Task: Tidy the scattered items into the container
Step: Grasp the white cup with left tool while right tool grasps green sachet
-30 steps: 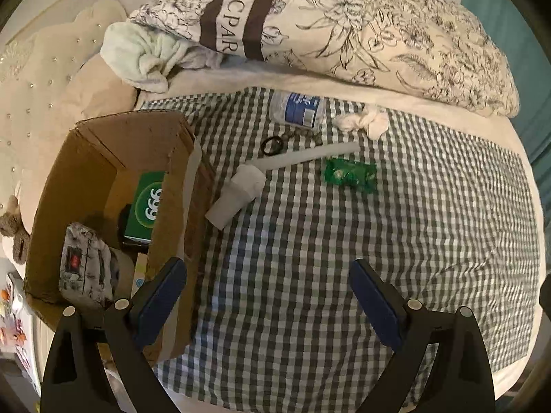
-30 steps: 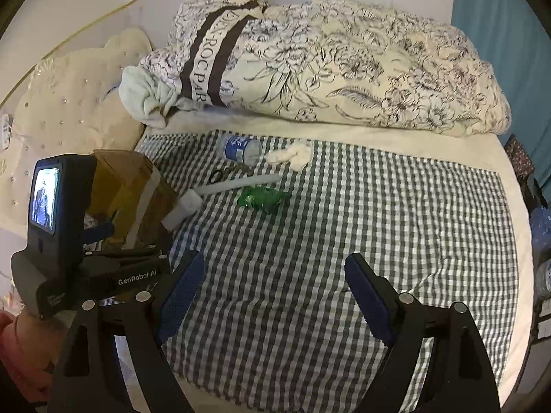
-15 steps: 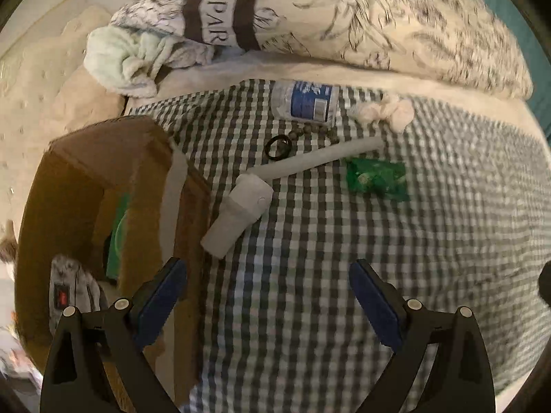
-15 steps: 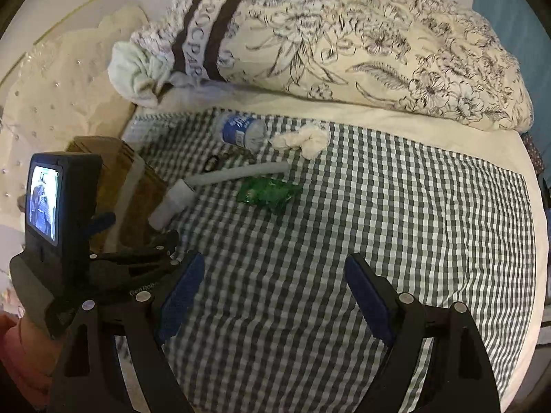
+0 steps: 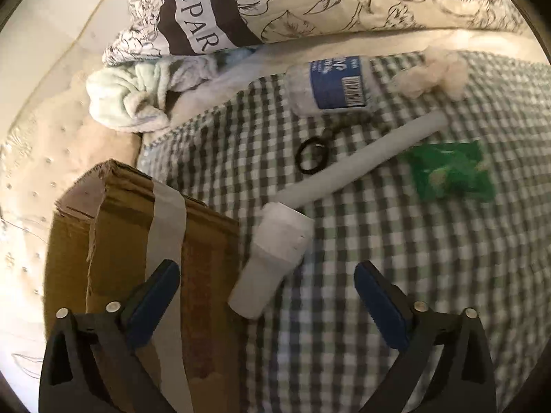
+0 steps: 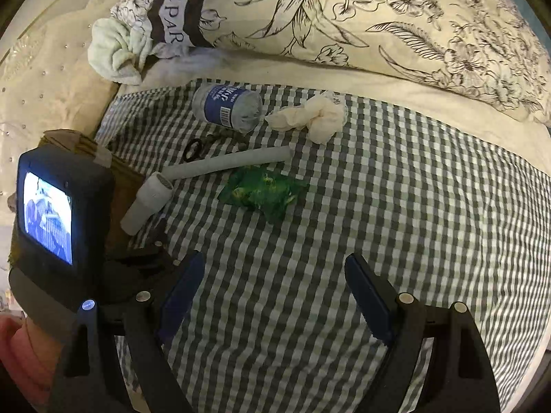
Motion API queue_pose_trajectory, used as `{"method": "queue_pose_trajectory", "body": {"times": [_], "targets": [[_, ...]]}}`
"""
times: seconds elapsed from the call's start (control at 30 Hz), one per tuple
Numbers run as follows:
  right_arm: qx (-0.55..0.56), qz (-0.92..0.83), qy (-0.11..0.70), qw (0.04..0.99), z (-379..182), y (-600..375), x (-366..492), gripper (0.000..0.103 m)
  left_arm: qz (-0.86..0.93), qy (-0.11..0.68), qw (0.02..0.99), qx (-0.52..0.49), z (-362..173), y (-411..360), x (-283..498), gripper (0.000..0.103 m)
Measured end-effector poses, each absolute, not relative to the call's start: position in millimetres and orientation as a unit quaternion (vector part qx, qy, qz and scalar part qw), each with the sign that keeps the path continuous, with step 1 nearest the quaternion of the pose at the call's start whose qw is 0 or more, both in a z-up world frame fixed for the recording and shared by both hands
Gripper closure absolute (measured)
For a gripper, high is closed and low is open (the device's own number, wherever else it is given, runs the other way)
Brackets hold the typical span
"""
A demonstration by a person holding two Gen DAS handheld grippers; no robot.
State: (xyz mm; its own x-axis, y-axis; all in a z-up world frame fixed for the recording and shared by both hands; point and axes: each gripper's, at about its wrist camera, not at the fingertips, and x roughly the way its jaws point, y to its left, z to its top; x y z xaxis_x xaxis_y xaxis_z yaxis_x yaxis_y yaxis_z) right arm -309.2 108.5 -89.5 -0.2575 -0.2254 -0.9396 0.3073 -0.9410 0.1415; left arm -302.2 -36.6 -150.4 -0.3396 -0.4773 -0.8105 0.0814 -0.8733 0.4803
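Six items loose on the checked cloth, both grippers wide

Six small things lie scattered on the checked cloth (image 6: 344, 241) beside the box (image 5: 120, 241). Nearest the box is a white cup (image 5: 272, 258), on its side and lying close along the box's taped wall; whether it touches the cardboard cannot be told. A white tube (image 5: 358, 161) runs slantwise from just above the cup toward the far right. A black ring (image 5: 311, 156) sits just beyond the tube, with a short chain of beads leading up toward a bottle (image 5: 330, 84) with a blue label, which lies on its side at the cloth's far edge. A crumpled tissue (image 6: 310, 117) rests just right of the bottle. A green packet (image 6: 263, 194) lies flat on the near side of the tube, close to it.

Left gripper (image 5: 267, 301) hangs with its jaws wide apart and nothing between the pads: one finger is over the box's taped wall, the other over bare cloth, and the cup's lower end lies between them in that view. Right gripper (image 6: 272, 292) likewise stands wide and empty above bare cloth, well short of the packet. In the right wrist view the left gripper's body with its lit screen (image 6: 48, 220) shows at the left, a pink sleeve (image 6: 20, 354) beneath it.

A floral pillow (image 6: 378, 17) and a pale towel (image 6: 117, 51) lie behind the cloth.
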Motion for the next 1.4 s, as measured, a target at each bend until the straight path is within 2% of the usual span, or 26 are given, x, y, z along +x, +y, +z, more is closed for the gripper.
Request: {"method": "queue_pose_trajectory", "body": {"times": [0.33, 0.7, 0.8, 0.97, 1.1, 1.13, 1.17, 1.23, 1.27, 1.33, 1.4], "targets": [[0.603, -0.783, 0.020, 0.152, -109.0, 116.5, -335.5, 0.019, -0.763, -0.317, 0.151, 0.543, -189.1, -14.9, -317.2, 0.000], [0.610, -0.774, 0.023, 0.168, -141.8, 93.4, -368.6, 0.019, -0.751, -0.330, 0.153, 0.551, -210.8, -37.1, -323.4, 0.000], [0.610, -0.771, 0.029, 0.182, -155.4, 83.1, -381.4, 0.019, -0.752, -0.323, 0.139, 0.558, -211.9, -39.9, -323.8, 0.004], [0.611, -0.759, -0.020, 0.224, -163.6, 85.2, -392.8, 0.019, -0.757, -0.314, 0.120, 0.561, -207.7, -38.3, -325.2, 0.007], [0.599, -0.766, 0.000, 0.232, -155.6, 88.5, -391.0, 0.019, -0.765, -0.319, 0.108, 0.549, -205.2, -36.9, -321.6, 0.008], [0.596, -0.768, 0.011, 0.233, -154.6, 89.8, -390.1, 0.019, -0.765, -0.315, 0.106, 0.551, -204.1, -36.4, -321.7, 0.014], [0.596, -0.767, 0.022, 0.239, -154.5, 90.5, -388.9, 0.019, -0.765, -0.310, 0.099, 0.555, -203.7, -36.2, -321.6, 0.025], [0.595, -0.763, 0.039, 0.250, -155.6, 93.9, -387.1, 0.019, -0.763, -0.319, 0.084, 0.556, -206.7, -24.4, -312.9, 0.040], [0.595, -0.762, 0.047, 0.252, -156.3, 94.5, -386.1, 0.019, -0.760, -0.333, 0.083, 0.551, -210.0, -20.3, -311.1, 0.042], [0.595, -0.759, 0.051, 0.258, -158.1, 95.8, -384.9, 0.019, -0.757, -0.344, 0.085, 0.549, -213.8, -18.1, -312.1, 0.041], [0.595, -0.756, 0.054, 0.269, -159.3, 93.1, -385.1, 0.019, -0.763, -0.317, 0.109, 0.553, -215.1, -13.0, -310.6, 0.025]]}}
